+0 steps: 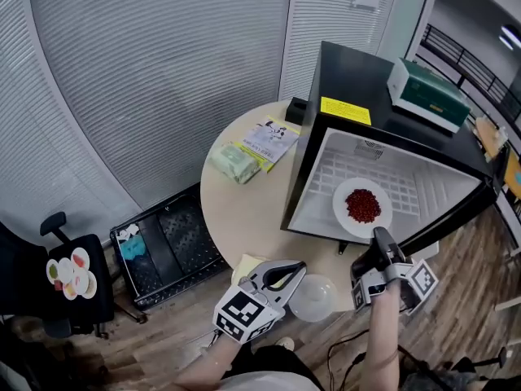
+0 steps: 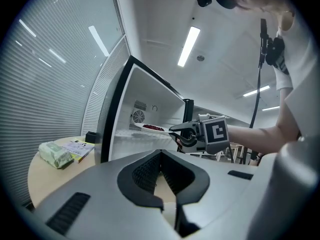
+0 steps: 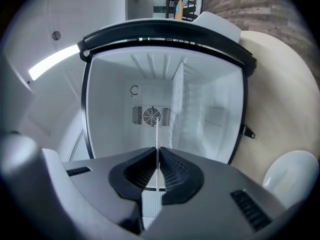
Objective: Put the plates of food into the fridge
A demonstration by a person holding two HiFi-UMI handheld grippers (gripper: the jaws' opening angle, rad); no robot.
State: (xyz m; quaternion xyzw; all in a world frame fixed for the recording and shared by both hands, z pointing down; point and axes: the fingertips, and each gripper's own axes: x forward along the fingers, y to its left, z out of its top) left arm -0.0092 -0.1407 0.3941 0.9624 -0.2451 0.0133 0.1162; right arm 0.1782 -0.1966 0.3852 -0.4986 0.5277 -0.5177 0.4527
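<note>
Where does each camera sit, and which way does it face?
Head view: on the person's head, looking steeply down at round beige table, open black fridge, white plate of red food; both forearms, left claw, right claw show.
Left gripper view: on the left claw, facing level toward the fridge opening; right claw and forearm show.
Right gripper view: on the right claw, facing into the fridge's white interior; its claw grips the plate's rim.
Shared: head and left gripper views show plate and right claw.

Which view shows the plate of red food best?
Head view: the whole plate and its red food show from above, right gripper shut on its rim. Left gripper view shows it distant, side-on; right gripper view only its thin edge between the jaws.
</note>
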